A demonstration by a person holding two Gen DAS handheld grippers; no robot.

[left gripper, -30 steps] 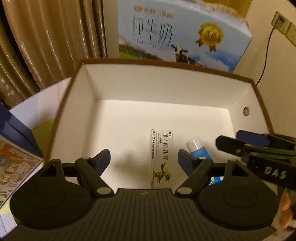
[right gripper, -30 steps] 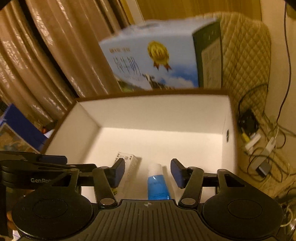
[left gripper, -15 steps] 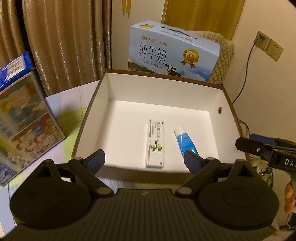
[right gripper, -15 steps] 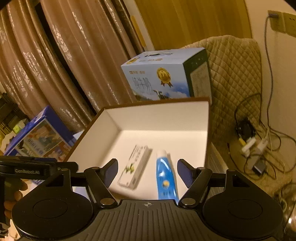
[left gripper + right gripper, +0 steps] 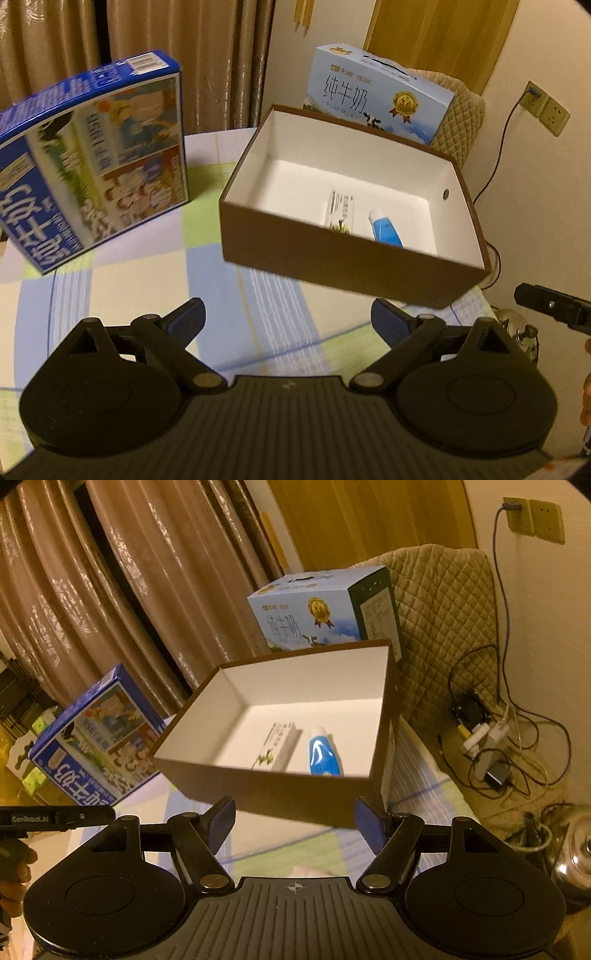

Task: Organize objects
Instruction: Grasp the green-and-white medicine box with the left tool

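Note:
A brown open box (image 5: 343, 258) (image 5: 266, 786) with a white inside stands on the checked tablecloth. On its floor lie a white ointment carton (image 5: 340, 213) (image 5: 277, 746) and, just right of it, a blue tube (image 5: 384, 230) (image 5: 324, 756). My left gripper (image 5: 288, 321) is open and empty, well short of the box's near wall. My right gripper (image 5: 295, 818) is open too, with nothing between its fingers, just in front of the same wall. Part of the right gripper's body (image 5: 554, 304) shows at the right edge of the left wrist view.
A blue milk carton box (image 5: 88, 173) (image 5: 92, 742) stands left of the brown box. A light-blue milk case (image 5: 376, 99) (image 5: 317, 620) sits behind it against a quilted chair (image 5: 443, 627). Cables and a power strip (image 5: 487, 738) lie on the floor at right, near a metal kettle (image 5: 576, 853).
Both grippers have pulled back and up out of the brown box, which now lies wholly ahead of them. The carton and tube stay on its floor.

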